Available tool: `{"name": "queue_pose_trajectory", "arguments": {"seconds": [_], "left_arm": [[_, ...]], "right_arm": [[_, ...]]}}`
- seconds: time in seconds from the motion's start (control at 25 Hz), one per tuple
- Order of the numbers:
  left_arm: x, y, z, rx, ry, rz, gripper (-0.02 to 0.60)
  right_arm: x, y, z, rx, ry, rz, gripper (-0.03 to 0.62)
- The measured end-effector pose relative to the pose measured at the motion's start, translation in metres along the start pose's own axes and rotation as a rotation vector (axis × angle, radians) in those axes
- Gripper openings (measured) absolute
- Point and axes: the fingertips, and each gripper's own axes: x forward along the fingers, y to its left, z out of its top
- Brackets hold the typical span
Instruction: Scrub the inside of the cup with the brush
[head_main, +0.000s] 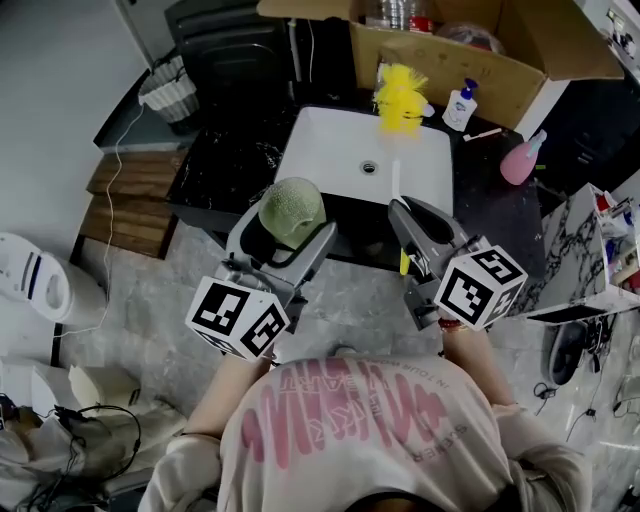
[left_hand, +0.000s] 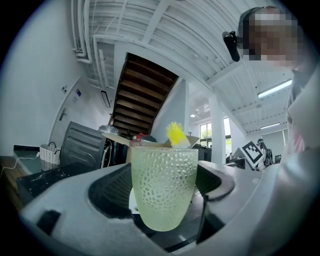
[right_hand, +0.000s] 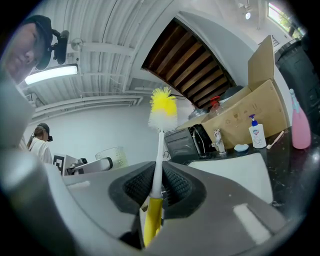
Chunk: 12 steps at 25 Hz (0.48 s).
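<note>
- In the head view the brush (head_main: 400, 98) shows only bristles and a sliver of handle; the right gripper (head_main: 410, 212) covers the rest.
- The inside of the cup (head_main: 291, 209) is out of sight there.
- The box (head_main: 480, 55) is cut off by the top edge.
- The label on the bottle (head_main: 461, 105) is too small to read.

The right tool (right_hand: 158, 181) has its jaws closed on the brush (right_hand: 160, 150), pinching the white shaft just above the yellow grip. The yellow-and-white bristle head stands upright above. Far left, the left tool (right_hand: 111, 161) holds the cup (right_hand: 114, 153). On the right, a soap bottle (right_hand: 256, 132) and a pink bottle (right_hand: 300, 129) stand on the dark counter (right_hand: 295, 165) beside a white sink (right_hand: 240, 172).
</note>
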Motion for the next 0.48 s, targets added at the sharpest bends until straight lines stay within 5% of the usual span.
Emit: {"name": "queue_pose_trajectory", "arguments": {"seconds": [0.48], "left_arm": [[0.026, 0.008, 0.001, 0.010, 0.009, -0.031, 0.374]], "right_arm": [[0.009, -0.013, 0.011, 0.052, -0.014, 0.039, 0.053]]}}
